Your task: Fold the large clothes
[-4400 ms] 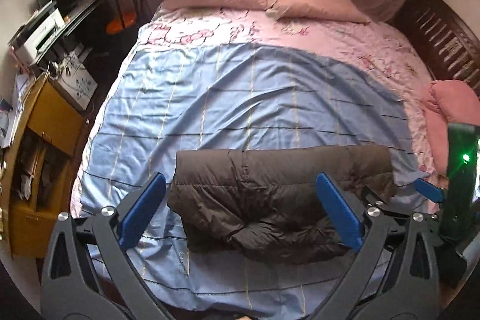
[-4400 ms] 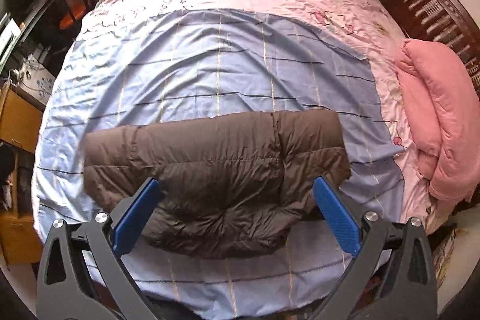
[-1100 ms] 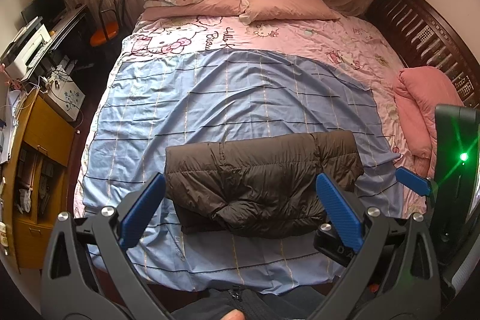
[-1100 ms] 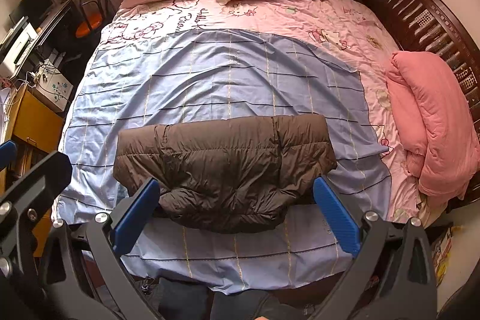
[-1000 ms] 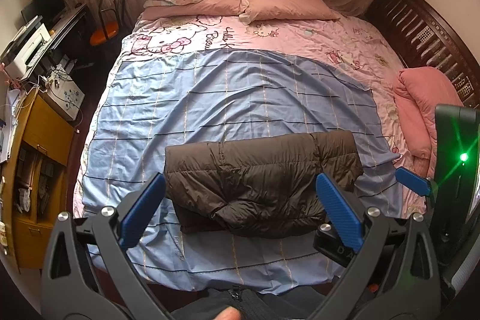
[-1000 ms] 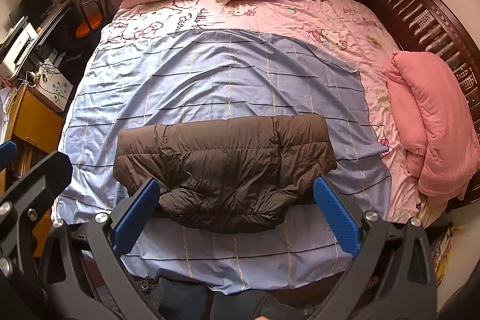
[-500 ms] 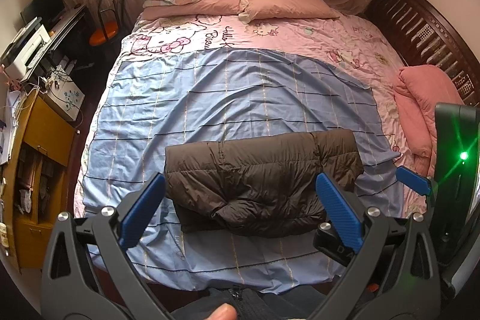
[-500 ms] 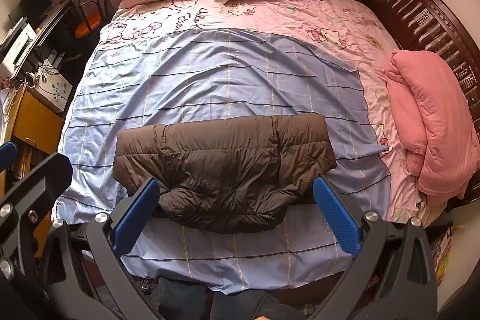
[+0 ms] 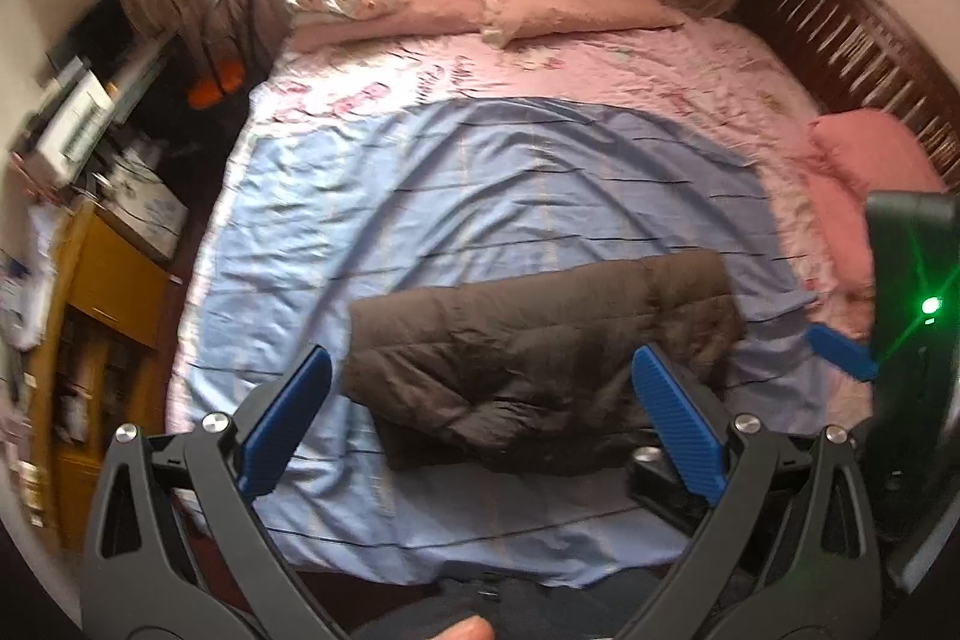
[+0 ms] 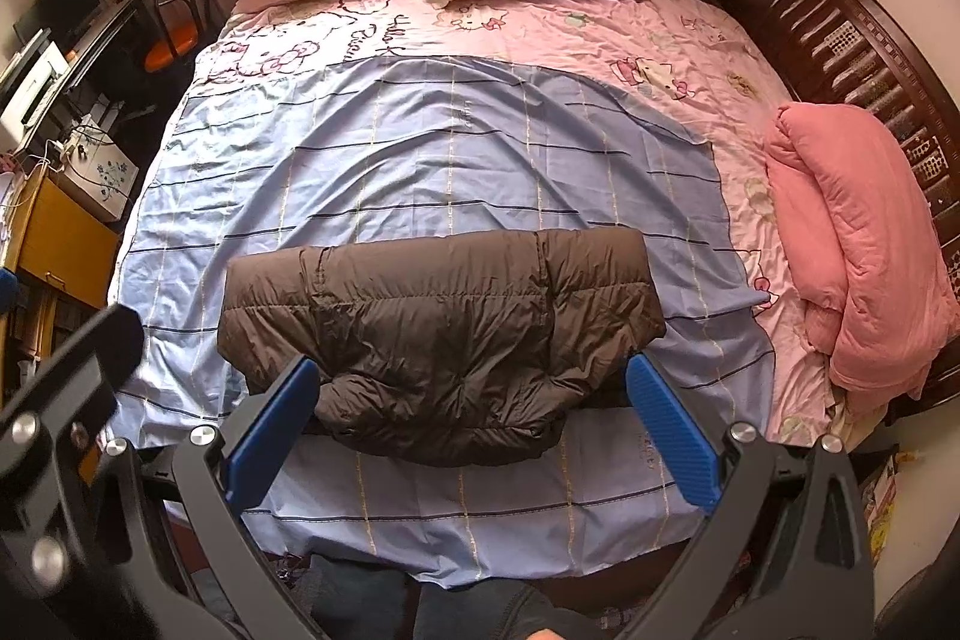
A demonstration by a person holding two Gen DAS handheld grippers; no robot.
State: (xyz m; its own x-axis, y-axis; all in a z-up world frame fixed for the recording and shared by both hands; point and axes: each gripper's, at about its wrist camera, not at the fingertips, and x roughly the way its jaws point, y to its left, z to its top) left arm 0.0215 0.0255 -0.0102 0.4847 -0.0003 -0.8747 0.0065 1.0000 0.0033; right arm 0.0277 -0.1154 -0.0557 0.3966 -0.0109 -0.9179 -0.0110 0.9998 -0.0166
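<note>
1. Brown puffer jacket (image 10: 444, 340), folded, lies on the blue sheet (image 10: 432, 160) near the sheet's front edge.
2. Left gripper (image 9: 480, 418): jaws spread, empty, above the jacket's front edge.
3. Right gripper (image 10: 468, 418): jaws spread, empty, above the same edge.

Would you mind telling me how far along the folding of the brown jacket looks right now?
Mostly done, it seems: the brown puffer jacket lies as a compact folded bundle on the blue sheet, no sleeves spread out. Nothing is in hand; the left gripper and right gripper are both open and off the fabric. What may remain is tidying the bulging near edge.
</note>
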